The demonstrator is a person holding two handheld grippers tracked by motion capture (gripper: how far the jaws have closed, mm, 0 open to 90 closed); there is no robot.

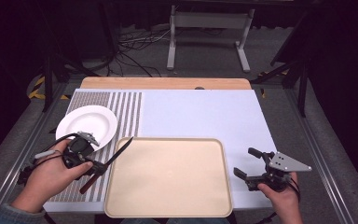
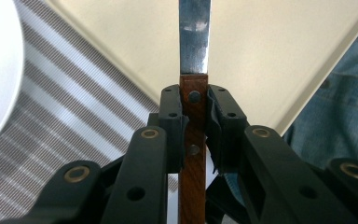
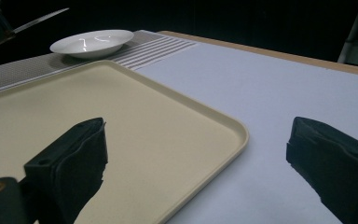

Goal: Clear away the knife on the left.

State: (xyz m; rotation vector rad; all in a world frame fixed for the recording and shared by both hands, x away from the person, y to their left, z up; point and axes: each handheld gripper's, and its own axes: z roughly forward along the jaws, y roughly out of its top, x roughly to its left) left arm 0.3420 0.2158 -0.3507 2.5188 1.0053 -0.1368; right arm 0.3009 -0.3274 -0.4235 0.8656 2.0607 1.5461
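Note:
A knife (image 1: 121, 149) with a brown wooden handle (image 2: 193, 140) and a steel blade (image 2: 195, 37) is clamped in my left gripper (image 1: 99, 168), whose jaws are shut on the handle just behind the blade. It hangs over the striped mat, the blade tip reaching over the left rim of the beige tray (image 1: 168, 177). In the left gripper view the left gripper (image 2: 195, 100) points the blade over the tray (image 2: 261, 46). My right gripper (image 1: 244, 162) rests at the tray's right edge, open with nothing between its jaws. The right gripper (image 3: 200, 154) looks across the tray (image 3: 121, 121).
A white plate (image 1: 87, 122) sits on a grey striped mat (image 1: 126, 109) at the left, beyond the left hand. A pale blue cover (image 1: 200, 114) lies over the wooden table. The plate (image 3: 92, 43) is far from the right gripper.

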